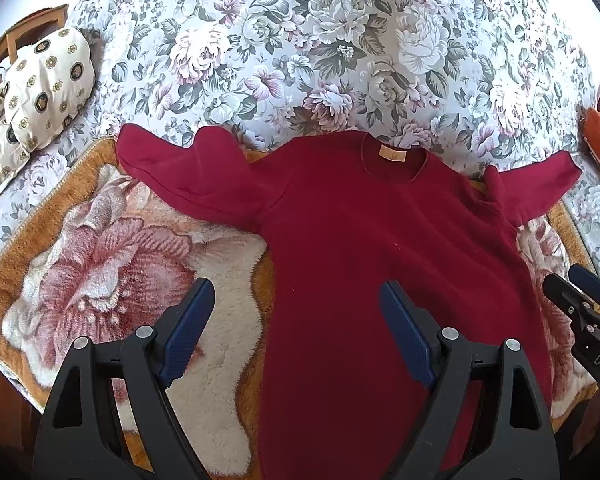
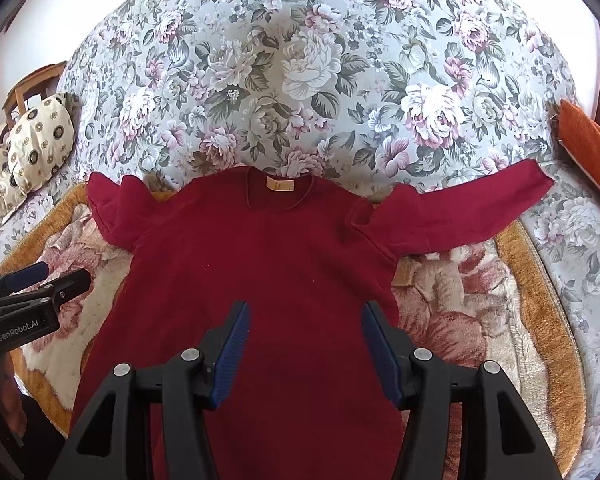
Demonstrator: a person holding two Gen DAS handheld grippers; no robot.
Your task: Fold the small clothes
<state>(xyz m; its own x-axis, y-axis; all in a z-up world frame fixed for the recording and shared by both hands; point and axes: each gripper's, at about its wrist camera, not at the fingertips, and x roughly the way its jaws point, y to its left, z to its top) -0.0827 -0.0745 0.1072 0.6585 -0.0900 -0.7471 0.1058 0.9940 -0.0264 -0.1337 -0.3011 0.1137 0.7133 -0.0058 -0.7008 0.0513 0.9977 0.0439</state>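
Observation:
A dark red long-sleeved sweater (image 1: pixel 363 240) lies flat on a fluffy blanket, collar and tan label (image 1: pixel 388 153) away from me, both sleeves spread outward. The left sleeve (image 1: pixel 180 168) is partly bunched. My left gripper (image 1: pixel 296 300) is open and empty, hovering over the sweater's left edge, one finger above the blanket. My right gripper (image 2: pixel 303 320) is open and empty above the sweater's (image 2: pixel 260 272) lower right body. Each gripper shows in the other view: the right gripper (image 1: pixel 571 292) at the right edge, the left gripper (image 2: pixel 44 276) at the left edge.
The orange-bordered flower blanket (image 1: pixel 100 280) lies on a bed with a grey floral cover (image 1: pixel 319 60). Cream patterned pillows (image 1: pixel 40 88) sit at the far left before a wooden chair (image 1: pixel 28 28). An orange cushion (image 2: pixel 583 136) lies at the right edge.

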